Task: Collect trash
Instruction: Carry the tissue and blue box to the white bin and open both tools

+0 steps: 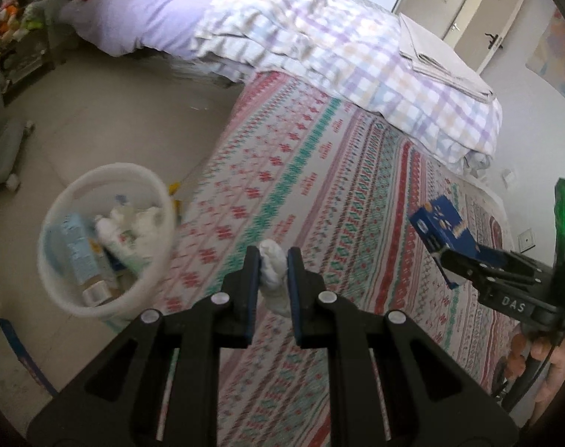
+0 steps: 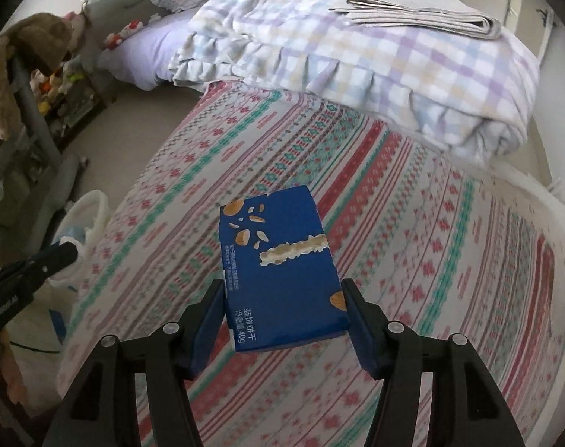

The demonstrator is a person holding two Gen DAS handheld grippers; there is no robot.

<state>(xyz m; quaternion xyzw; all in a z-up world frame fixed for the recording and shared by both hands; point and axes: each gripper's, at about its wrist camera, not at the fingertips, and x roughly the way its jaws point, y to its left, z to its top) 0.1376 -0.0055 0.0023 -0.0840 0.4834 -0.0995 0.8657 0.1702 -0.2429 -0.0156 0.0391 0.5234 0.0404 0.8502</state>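
My left gripper (image 1: 273,260) is shut on a crumpled white tissue (image 1: 273,273) and holds it above the patterned bedspread (image 1: 319,171), just right of the white trash bin (image 1: 55,231). The bin stands on the floor beside the bed and holds several cartons, a bottle and tissues. My right gripper (image 2: 284,298) is shut on a blue biscuit box (image 2: 278,260) and holds it above the bed. That box also shows in the left wrist view (image 1: 444,223), at the right. The bin rim (image 2: 96,201) peeks in at the left of the right wrist view.
A folded plaid quilt (image 1: 356,56) with a folded newspaper (image 1: 442,59) on top lies across the bed. A shelf with plush toys (image 2: 55,82) stands at the far left. Beige floor tiles (image 1: 114,119) run beside the bed. A door (image 1: 464,11) is at the back right.
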